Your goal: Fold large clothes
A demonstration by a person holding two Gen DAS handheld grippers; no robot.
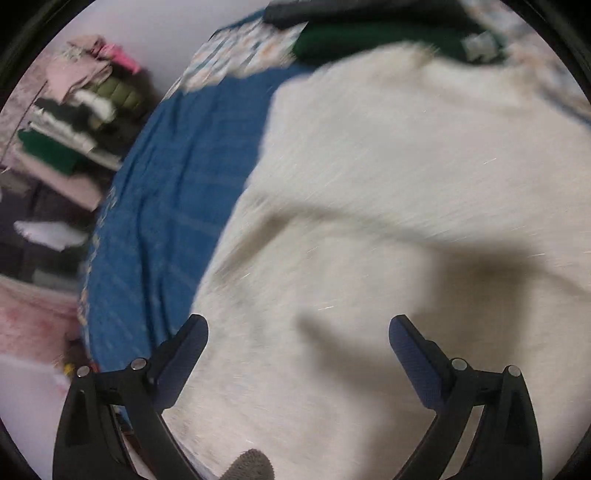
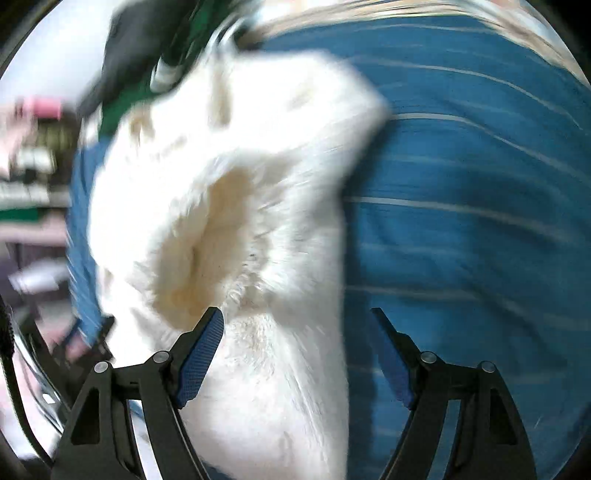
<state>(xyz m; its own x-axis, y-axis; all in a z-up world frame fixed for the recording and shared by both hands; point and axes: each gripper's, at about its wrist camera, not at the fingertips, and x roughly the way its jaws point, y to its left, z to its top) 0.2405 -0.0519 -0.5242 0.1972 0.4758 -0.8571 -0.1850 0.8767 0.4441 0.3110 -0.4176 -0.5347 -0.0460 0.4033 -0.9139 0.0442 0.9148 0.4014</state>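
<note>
A large white fluffy garment (image 1: 388, 221) lies spread on a blue bed cover (image 1: 177, 206). My left gripper (image 1: 297, 332) is open just above the garment, with nothing between its fingers. In the right wrist view the same garment (image 2: 229, 206) is bunched, with a cream-coloured fold in its middle, lying on the blue striped cover (image 2: 461, 221). My right gripper (image 2: 297, 325) is open over the garment's right edge, holding nothing. Both views are blurred by motion.
A dark green folded garment (image 1: 369, 44) and a black one (image 1: 332, 14) lie at the far end of the bed. A pile of mixed clothes (image 1: 81, 122) stands to the left beyond the bed edge. A patterned sheet (image 1: 240, 51) shows at the far side.
</note>
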